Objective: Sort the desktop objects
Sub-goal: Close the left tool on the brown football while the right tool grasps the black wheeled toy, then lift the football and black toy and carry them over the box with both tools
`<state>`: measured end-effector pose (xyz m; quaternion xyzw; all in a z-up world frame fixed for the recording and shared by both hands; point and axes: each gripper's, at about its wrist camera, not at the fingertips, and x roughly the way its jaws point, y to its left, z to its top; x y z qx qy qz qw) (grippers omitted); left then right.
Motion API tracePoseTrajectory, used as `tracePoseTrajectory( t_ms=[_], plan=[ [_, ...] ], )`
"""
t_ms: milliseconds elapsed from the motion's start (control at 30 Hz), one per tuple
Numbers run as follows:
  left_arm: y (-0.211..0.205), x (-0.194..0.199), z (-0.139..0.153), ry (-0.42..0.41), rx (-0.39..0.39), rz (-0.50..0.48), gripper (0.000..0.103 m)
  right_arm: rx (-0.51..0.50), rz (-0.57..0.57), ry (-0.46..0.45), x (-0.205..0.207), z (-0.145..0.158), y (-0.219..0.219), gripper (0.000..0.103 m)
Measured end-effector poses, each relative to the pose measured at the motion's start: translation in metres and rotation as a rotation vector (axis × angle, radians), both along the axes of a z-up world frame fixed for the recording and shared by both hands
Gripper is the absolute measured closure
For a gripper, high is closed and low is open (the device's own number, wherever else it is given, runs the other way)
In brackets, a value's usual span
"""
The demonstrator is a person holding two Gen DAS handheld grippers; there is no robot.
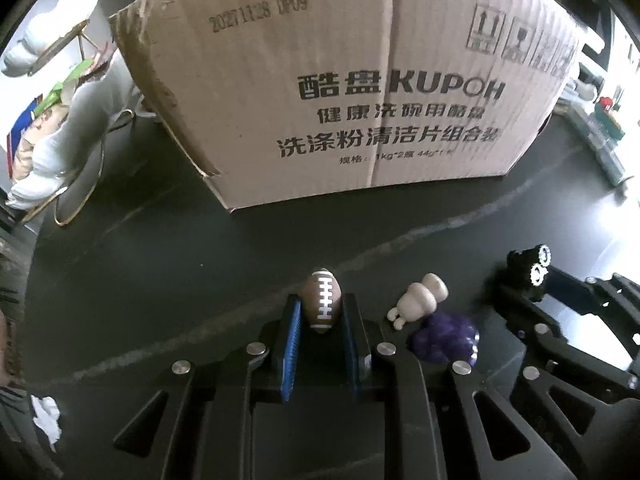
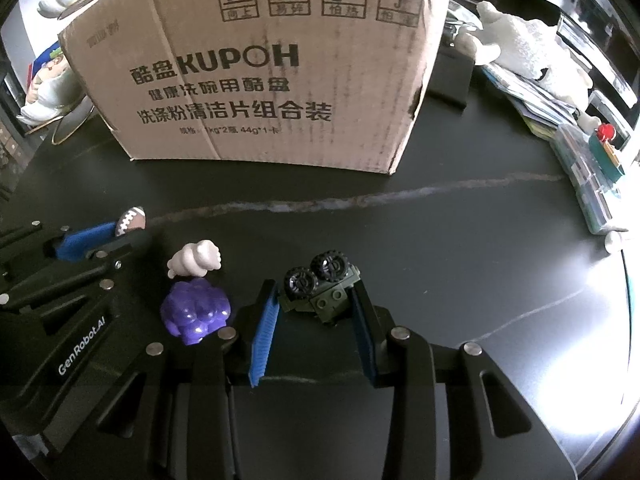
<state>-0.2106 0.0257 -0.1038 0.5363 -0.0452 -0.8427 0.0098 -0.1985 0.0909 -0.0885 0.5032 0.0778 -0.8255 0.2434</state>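
So my left claw [image 1: 322,312] is pinching a little toy football [image 1: 321,299], blue pads tight on both sides, its nose sticking up past the fingertips. My right claw [image 2: 316,304] is clamped on a small olive-green brick car [image 2: 318,286] that's flipped wheels-up, black tires pointing at the camera. Both sit low over the dark table [image 2: 400,220]. Between the two claws, on the tabletop, there's a purple grape-bunch toy [image 2: 196,314] and a pale cream figurine [image 2: 196,260] lying on its side, just touching it. Big KUPOH cardboard box [image 2: 260,64] stands right behind everything, further back on the table.
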Motion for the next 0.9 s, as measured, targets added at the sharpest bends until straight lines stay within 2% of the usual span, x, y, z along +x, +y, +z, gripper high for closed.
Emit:
tracePoseTrajectory(
  t_ms=[267, 333, 733, 900],
  plan=[
    [0.007, 0.006, 0.005, 0.006, 0.014, 0.001, 0.085, -0.003, -0.008, 0.010, 0.008, 0.009, 0.000, 0.070],
    [-0.003, 0.009, 0.016, 0.011, 0.026, 0.018, 0.085, -0.006, -0.008, 0.014, 0.007, 0.011, 0.001, 0.070],
    [-0.008, 0.011, 0.021, 0.021, 0.022, 0.028, 0.085, -0.020, -0.017, 0.027, 0.014, 0.022, 0.004, 0.070],
    [-0.014, 0.022, 0.033, 0.036, 0.030, 0.027, 0.085, -0.032, -0.022, 0.044, 0.018, 0.032, 0.008, 0.070]
  ],
)
